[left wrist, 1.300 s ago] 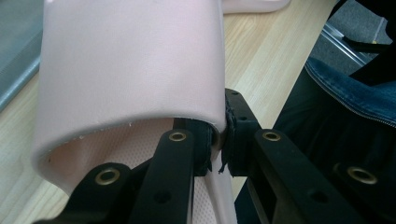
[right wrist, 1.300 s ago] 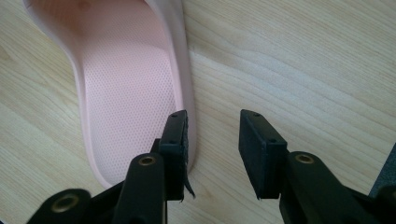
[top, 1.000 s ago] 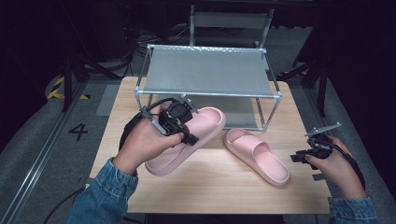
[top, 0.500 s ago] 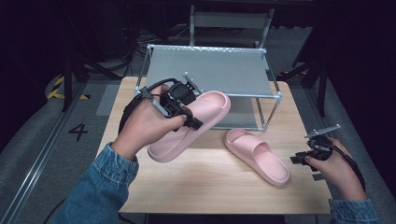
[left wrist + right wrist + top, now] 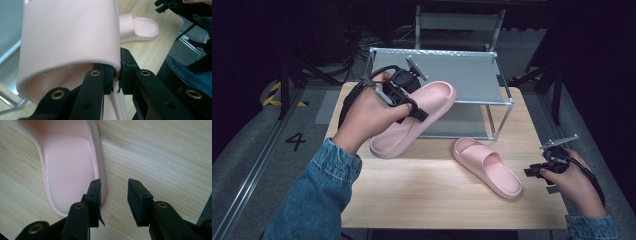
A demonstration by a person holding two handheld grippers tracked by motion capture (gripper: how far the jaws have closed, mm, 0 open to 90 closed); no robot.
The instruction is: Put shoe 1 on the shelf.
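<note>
A pink slipper (image 5: 432,100) hangs tilted above the wooden table (image 5: 422,200), in front of the metal rack (image 5: 462,75). My left gripper (image 5: 419,114) is shut on the side edge of its strap; in the left gripper view the pads (image 5: 110,75) pinch the strap of that slipper (image 5: 67,35). The second pink slipper (image 5: 487,167) lies flat on the table at right. My right gripper (image 5: 537,172) stands open just beyond its heel end. Seen from the right gripper view, the right gripper (image 5: 113,195) has one pad over the rim of this slipper (image 5: 70,160) and bare wood between the jaws.
The rack has a grey shelf top on a metal frame and stands at the table's back. The table's right edge (image 5: 557,190) lies under the right hand. Dark floor with a painted 4 (image 5: 295,141) surrounds the table.
The left hand has lifted the held slipper off the table, up and towards the rack. The right hand and the second slipper have stayed where they were.
</note>
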